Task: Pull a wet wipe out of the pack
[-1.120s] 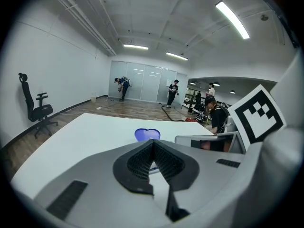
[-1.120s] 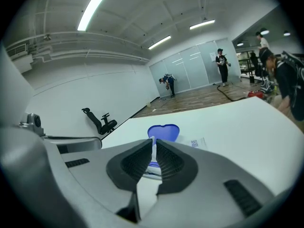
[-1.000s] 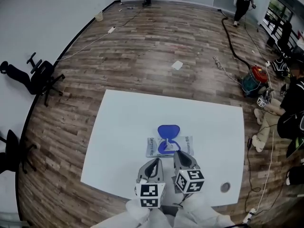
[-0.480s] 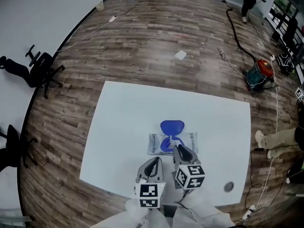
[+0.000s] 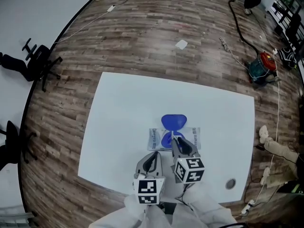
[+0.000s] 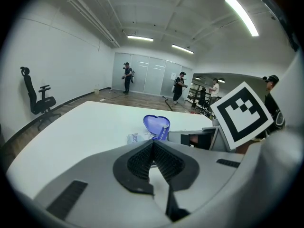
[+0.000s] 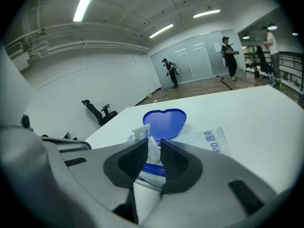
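Right gripper [image 7: 153, 145]: we have its jaws nipped narrow on the wet wipe [image 7: 144, 131] standing up from the opening.
Left gripper [image 6: 153, 143]: jaws together on nothing, apart from the pack [image 5: 194, 137].
Pack: flat on the white table [image 5: 123, 113], blue lid [image 7: 164, 121] flipped open.
Risk: unpinned, the pack may lift with our pull; a shallow pinch may slip or tear the wipe.

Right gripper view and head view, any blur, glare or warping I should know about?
Right gripper view: heavy fisheye, dark corners, ceiling strip light blown out, wet wipe and blue lid sharp. Head view: even light, no glare on the table, floor planks bowed.
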### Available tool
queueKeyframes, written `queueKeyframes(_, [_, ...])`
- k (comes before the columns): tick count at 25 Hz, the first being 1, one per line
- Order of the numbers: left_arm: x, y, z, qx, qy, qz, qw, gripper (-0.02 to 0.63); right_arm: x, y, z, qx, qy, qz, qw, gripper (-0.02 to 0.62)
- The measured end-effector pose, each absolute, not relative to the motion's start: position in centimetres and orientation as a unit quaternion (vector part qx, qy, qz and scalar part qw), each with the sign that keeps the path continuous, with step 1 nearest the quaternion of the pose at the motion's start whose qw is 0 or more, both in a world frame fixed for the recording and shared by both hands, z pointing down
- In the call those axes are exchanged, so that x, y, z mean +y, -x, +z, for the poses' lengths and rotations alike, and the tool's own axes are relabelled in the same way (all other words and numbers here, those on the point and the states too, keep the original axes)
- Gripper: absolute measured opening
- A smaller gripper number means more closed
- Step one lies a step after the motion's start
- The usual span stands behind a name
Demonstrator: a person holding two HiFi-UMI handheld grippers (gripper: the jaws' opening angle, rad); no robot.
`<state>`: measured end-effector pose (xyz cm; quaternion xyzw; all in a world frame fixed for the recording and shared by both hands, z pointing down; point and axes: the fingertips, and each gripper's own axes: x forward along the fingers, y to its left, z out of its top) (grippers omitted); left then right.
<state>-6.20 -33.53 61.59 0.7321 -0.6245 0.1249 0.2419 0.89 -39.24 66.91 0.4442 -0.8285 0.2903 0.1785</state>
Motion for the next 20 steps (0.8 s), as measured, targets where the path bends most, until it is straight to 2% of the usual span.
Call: queueKeyframes(20, [-33.2,6.9,62.5,-0.630,-0.720,0.126,0.262,-0.004,-38.9,-0.5,67.8,-0.820,-0.446,0.296,0.203,0.055])
